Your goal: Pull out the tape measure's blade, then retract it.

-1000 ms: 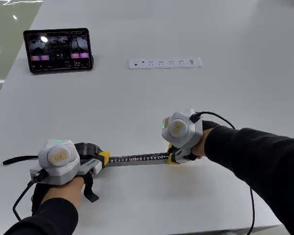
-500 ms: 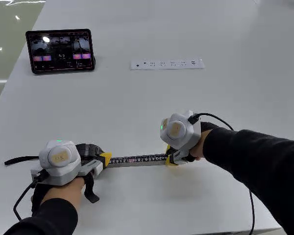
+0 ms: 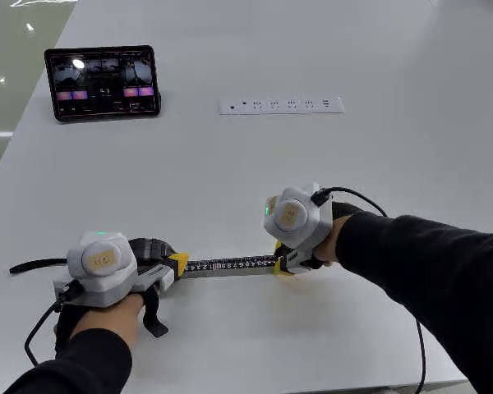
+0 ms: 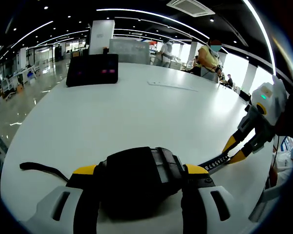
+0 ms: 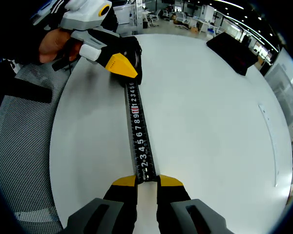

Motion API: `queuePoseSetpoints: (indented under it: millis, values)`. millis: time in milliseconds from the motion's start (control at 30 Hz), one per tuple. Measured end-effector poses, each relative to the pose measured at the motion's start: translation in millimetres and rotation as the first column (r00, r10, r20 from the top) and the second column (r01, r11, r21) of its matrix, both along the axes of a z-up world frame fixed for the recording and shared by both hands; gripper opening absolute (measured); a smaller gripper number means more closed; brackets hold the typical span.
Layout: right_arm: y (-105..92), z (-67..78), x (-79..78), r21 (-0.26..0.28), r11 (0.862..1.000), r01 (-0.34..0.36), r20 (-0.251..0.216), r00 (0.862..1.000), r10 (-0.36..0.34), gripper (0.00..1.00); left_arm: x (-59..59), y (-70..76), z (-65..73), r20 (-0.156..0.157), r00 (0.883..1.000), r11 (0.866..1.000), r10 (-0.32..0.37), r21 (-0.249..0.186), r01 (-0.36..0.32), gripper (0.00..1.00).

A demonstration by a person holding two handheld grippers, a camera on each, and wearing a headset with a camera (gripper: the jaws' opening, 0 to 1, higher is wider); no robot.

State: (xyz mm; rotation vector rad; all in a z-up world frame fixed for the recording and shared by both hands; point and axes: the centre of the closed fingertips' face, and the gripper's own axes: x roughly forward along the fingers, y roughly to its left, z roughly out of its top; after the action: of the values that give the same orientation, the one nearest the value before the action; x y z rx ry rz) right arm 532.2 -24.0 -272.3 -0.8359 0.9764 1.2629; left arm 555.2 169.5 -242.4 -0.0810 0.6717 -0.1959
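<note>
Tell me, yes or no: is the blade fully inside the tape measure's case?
No. The blade lies stretched out of the case, numbers showing, its tip held in the right gripper.

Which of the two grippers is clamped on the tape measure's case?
The left gripper: its jaws grip the black case, while the right gripper pinches the free end of the pulled-out blade.

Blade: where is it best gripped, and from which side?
Its free end, approached head-on along its length, opposite the case. The blade is a thin flat strip, so jaws closing across its width, as the right gripper does, probably hold best.
</note>
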Motion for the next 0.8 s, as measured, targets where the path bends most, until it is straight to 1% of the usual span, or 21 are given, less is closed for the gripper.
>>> queuePoseSetpoints:
  millis: [167,433,567,633,800]
  values:
    - [2.6,0.2,0.0,0.005,1.0,0.001,-0.002,1.0,-0.001,0.11,0.3,-0.2,0.0,-0.001,1.0,1.0,0.0,0.0,0.0,0.64]
    - [6.0,0.1,-0.2,0.007,1.0,-0.017,0.004,1.0,0.017,0.11,0.6,-0.4,0.0,0.0,1.0,1.0,0.0,0.001,0.0,0.64]
    - [7.3,0.7,1.1,0.032,0.999,0.003,-0.016,1.0,-0.002,0.11,0.5,-0.4,0.0,-0.001,1.0,1.0,0.0,0.0,0.0,0.64]
    - [8.5,0.8,0.2,0.039,0.999,-0.013,-0.009,1.0,0.013,0.11,0.8,-0.1,-0.2,-0.001,1.0,1.0,0.0,0.0,0.0,0.64]
    - [10.9,1.2,-0.1,0.062,0.998,-0.023,-0.005,1.0,0.024,0.11,0.6,0.1,0.0,-0.001,1.0,1.0,0.0,0.0,0.0,0.64]
